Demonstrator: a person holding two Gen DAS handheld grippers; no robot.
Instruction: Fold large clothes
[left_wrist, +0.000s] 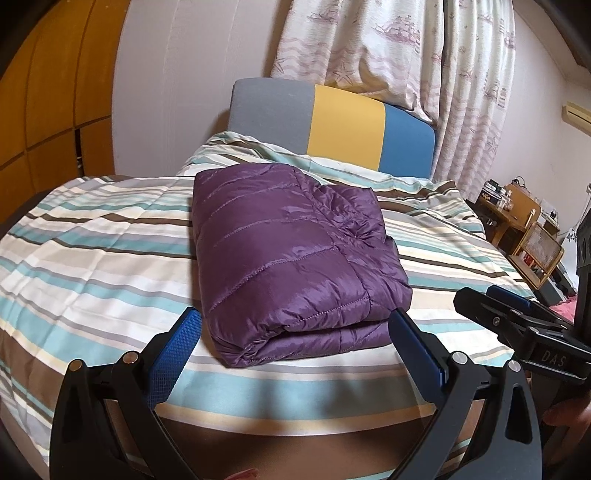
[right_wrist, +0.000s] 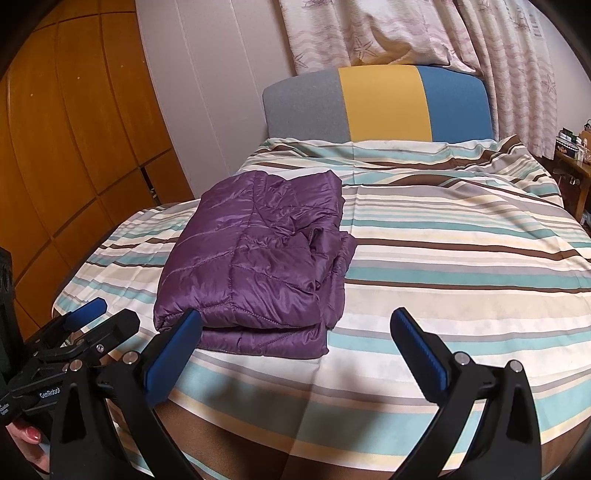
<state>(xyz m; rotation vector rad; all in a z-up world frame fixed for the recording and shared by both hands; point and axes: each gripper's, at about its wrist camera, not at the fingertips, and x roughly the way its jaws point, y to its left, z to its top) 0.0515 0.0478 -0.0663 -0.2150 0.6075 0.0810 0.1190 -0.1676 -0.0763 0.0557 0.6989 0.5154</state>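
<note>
A purple quilted puffer jacket (left_wrist: 291, 258) lies folded into a thick rectangle on the striped bed cover (left_wrist: 92, 236). It also shows in the right wrist view (right_wrist: 255, 266), left of centre. My left gripper (left_wrist: 295, 321) is open and empty, its blue fingers standing either side of the jacket's near edge, a little short of it. My right gripper (right_wrist: 295, 325) is open and empty, its left finger (right_wrist: 173, 354) in front of the jacket's near corner. Each gripper shows in the other's view: the right one (left_wrist: 517, 317) and the left one (right_wrist: 85, 325).
The bed has a grey, yellow and blue headboard (left_wrist: 332, 129) with patterned curtains (left_wrist: 406, 55) behind it. A wooden wardrobe (right_wrist: 74, 129) stands to the left. A cluttered wooden side table (left_wrist: 517, 221) stands to the right of the bed.
</note>
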